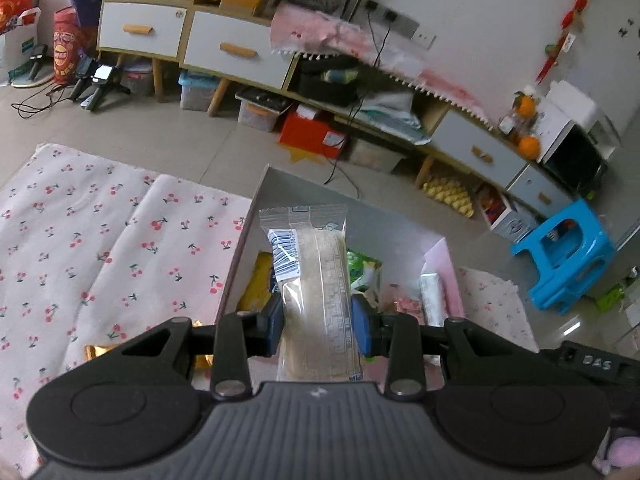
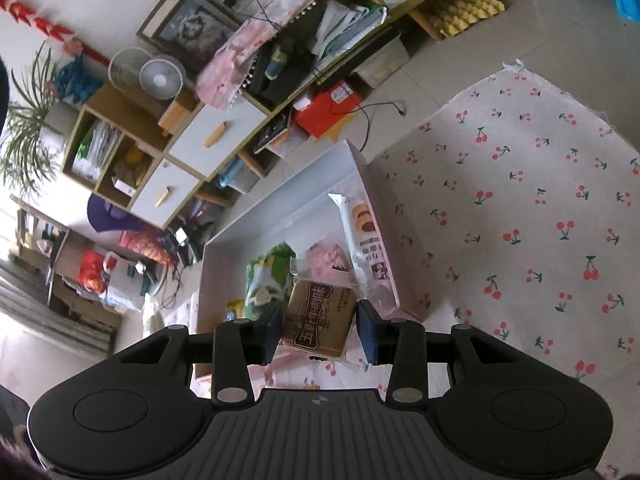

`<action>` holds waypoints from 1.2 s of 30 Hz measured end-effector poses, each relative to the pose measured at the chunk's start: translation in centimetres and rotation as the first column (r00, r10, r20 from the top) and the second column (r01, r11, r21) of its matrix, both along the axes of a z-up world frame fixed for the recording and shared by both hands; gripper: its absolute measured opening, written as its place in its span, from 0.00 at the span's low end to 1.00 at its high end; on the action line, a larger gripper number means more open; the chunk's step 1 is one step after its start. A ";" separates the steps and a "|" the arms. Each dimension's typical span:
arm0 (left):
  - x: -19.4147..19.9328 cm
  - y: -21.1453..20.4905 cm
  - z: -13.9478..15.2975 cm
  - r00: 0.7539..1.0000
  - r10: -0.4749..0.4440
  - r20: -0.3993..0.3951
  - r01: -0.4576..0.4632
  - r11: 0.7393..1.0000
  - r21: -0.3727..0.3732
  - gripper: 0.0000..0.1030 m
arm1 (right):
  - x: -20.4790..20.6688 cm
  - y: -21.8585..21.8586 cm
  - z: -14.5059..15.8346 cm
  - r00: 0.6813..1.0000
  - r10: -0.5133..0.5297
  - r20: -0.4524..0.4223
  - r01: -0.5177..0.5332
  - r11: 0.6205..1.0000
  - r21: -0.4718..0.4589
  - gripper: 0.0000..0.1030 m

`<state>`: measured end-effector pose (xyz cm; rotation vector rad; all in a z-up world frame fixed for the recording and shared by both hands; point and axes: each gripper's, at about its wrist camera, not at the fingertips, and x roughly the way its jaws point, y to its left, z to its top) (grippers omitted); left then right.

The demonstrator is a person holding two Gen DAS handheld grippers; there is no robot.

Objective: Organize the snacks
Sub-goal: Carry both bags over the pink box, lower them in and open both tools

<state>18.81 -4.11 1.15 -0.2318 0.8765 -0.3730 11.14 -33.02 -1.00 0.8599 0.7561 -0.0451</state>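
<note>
The left gripper (image 1: 318, 326) is clamped on a clear-wrapped wafer bar (image 1: 316, 280), whose long axis runs straight out along the fingers and over the open white box (image 1: 256, 200) directly below and ahead. The right gripper (image 2: 320, 330) brackets a brown beef-snack packet (image 2: 320, 316) at the box's (image 2: 280, 188) near edge; its pads look close against the packet, though contact on the right pad cannot be confirmed. Both loads appear to need only a short drop into the box.
</note>
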 end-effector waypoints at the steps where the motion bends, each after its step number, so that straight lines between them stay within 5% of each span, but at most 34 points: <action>1: 0.3 -0.2 -0.2 1.000 0.006 0.001 -0.006 1.000 -0.005 0.31 | 0.2 0.0 -0.1 1.000 -0.002 0.001 0.002 1.000 -0.001 0.37; 14: 2.3 -1.2 -2.3 0.999 0.010 0.050 -0.013 0.998 0.054 0.32 | 1.6 0.3 -1.4 0.999 -0.020 0.025 0.020 1.000 0.010 0.38; 36: 2.2 -1.3 -2.5 0.989 0.042 0.143 -0.046 0.999 0.025 0.32 | 1.5 1.5 -1.0 0.999 0.033 0.009 -0.032 0.999 -0.044 0.40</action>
